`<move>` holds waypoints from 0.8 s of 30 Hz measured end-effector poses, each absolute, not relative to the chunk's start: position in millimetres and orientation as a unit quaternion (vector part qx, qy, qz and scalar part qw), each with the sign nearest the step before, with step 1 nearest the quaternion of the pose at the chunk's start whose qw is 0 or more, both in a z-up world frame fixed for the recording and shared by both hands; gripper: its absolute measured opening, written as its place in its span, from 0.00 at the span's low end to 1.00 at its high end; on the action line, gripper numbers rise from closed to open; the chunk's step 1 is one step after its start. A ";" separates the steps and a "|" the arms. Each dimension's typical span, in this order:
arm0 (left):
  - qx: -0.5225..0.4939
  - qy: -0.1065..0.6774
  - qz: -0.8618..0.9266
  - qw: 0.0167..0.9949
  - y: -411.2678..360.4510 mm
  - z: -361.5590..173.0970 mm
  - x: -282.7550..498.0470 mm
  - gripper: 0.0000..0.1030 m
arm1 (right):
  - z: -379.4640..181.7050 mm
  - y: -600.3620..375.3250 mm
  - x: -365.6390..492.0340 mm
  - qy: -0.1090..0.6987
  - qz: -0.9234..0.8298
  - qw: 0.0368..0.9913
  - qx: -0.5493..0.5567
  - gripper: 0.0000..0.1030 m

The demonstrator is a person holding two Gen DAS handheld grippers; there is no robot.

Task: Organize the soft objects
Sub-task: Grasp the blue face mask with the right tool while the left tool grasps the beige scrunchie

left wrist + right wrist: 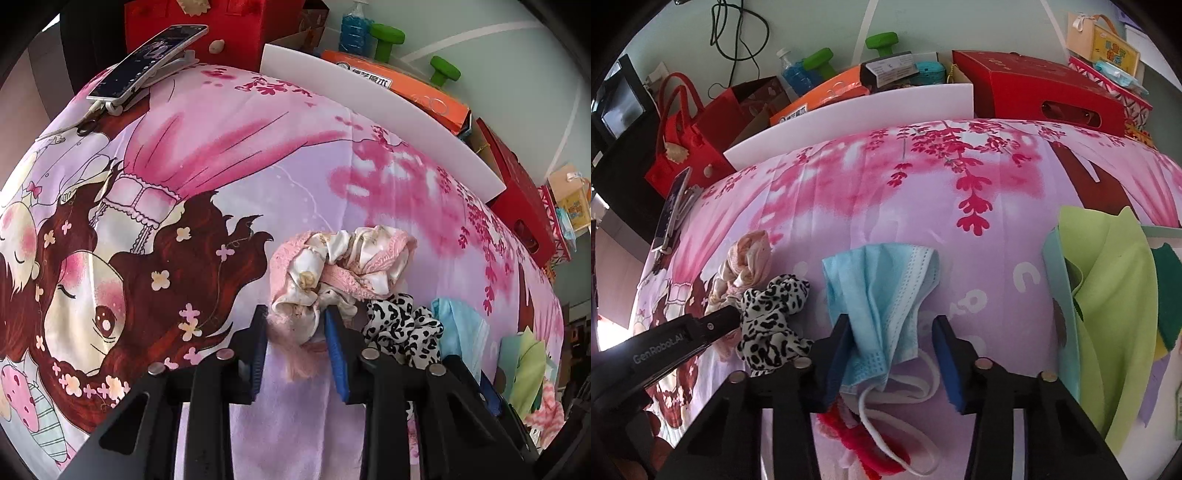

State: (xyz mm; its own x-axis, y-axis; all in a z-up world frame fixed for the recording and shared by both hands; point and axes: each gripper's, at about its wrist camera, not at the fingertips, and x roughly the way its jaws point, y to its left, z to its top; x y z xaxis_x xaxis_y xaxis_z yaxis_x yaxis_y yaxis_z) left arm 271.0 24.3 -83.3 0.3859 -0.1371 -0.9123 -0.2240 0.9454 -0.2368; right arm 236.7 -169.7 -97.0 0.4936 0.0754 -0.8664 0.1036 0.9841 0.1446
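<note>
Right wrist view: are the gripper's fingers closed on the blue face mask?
No. The right gripper stands open, its fingers wide apart, with the blue face mask lying loose between them on the bedsheet.

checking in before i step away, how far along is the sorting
Done: nothing clearly sorted. In hand: the left gripper straddles the pink scrunchie, and the right gripper straddles the blue mask; neither has closed. Left: the leopard scrunchie and green cloth.

Two scrunchies, one pink floral [338, 266], one leopard-print [400, 326]; one blue face mask [882, 295]; two green dumbbells [386, 40].
</note>
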 end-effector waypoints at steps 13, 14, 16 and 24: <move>-0.191 0.551 0.023 0.812 27.0 -85.5 270.0 0.09 | -94.4 -167.2 232.8 0.500 0.006 0.862 0.088 0.16; -0.191 0.551 0.023 0.812 26.8 -85.3 270.1 0.09 | -94.4 -167.5 232.9 0.500 0.006 0.862 0.089 0.16; -0.192 0.550 0.024 0.813 27.1 -85.0 269.4 0.09 | -94.2 -168.2 232.4 0.500 0.007 0.861 0.090 0.16; -0.199 0.546 0.025 0.813 30.3 -82.4 267.5 0.08 | -89.7 -170.6 230.3 0.496 0.007 0.863 0.091 0.14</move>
